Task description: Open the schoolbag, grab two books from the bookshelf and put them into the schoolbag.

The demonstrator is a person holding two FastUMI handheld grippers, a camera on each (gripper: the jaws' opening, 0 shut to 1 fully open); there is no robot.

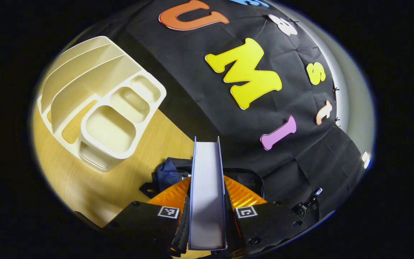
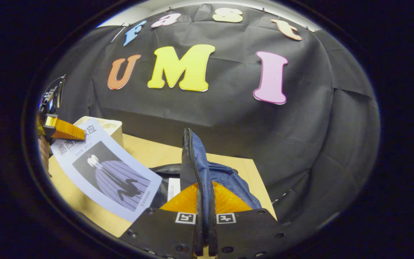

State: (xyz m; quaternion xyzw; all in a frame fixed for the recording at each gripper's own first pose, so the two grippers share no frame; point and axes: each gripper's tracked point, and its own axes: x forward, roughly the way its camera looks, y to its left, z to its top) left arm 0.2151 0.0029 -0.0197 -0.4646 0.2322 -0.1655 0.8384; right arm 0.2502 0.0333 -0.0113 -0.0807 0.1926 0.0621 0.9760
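Note:
My left gripper is shut on a pale lilac book, seen edge-on between its fingers, held above the dark blue schoolbag. In the right gripper view that same book shows its cover with a dark figure, tilted over the bag's open mouth, and the left gripper grips its upper corner. My right gripper is shut on the schoolbag's zippered flap, holding it upright. A white book edge lies inside the bag.
A cream plastic bookshelf organiser with several slots stands on the wooden table at the left, its corner visible behind the book. The black cloth wall rises close behind the table.

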